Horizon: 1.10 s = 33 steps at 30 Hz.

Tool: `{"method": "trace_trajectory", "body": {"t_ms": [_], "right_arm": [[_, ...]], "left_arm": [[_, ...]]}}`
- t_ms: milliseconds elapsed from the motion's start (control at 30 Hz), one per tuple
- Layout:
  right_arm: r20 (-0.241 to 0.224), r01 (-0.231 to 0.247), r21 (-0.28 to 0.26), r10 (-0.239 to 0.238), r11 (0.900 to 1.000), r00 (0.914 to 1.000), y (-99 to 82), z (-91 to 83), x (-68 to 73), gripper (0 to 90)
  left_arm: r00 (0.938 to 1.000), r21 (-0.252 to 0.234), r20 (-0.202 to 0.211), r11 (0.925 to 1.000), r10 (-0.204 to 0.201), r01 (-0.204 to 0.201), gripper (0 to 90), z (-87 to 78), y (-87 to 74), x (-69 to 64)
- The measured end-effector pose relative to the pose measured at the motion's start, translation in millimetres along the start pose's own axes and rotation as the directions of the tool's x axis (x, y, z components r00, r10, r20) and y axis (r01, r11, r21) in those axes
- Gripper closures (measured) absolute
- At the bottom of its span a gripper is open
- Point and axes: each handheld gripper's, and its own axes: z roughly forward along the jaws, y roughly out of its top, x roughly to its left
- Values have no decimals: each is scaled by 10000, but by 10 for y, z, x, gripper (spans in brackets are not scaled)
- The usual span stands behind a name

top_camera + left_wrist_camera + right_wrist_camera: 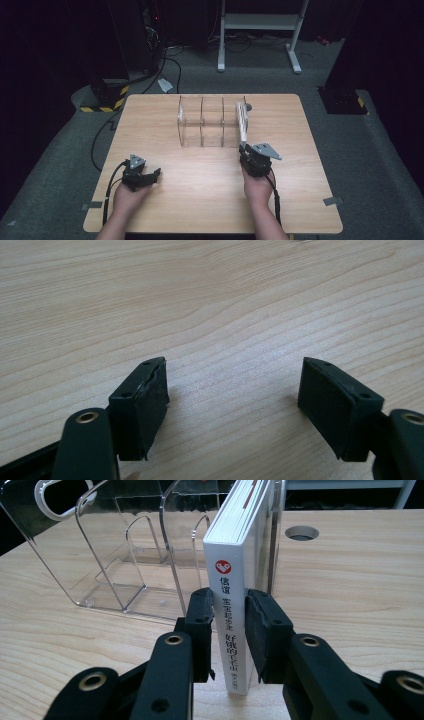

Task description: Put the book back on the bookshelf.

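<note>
We log the left gripper (pixel 149 176) nearest us, at about 7 o'clock on the wooden table (pixel 210 210), resting low with its jaws spread wide and nothing between them; the left gripper view shows bare wood grain in the gap. At about 5 o'clock we find the right gripper (pixel 231 630), its pads (pixel 202 625) clamped narrow on the spine of a white book (pixel 235 580). We note the book stands upright on its lower edge, spine towards us, touching the table. Past it, towards 12 o'clock, we record the clear acrylic rack (pixel 202 122) with upright dividers; the book sits in its rightmost slot, at the rack's 3 o'clock end, front part projecting out towards the gripper.
</note>
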Motion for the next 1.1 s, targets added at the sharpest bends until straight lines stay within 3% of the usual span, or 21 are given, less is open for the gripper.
{"method": "trace_trajectory", "body": {"t_ms": [667,1100], "right_arm": [[354,-328,-32,329,9995,9988,54,98,11,731],[516,-282,-83,286,9996,9983,79,154,11,732]], "left_arm": [[10000,3,3,10000,-3,3,281,-1,-1,0],[10000,-15,1,10000,-13,13,281,0,-1,0]]}}
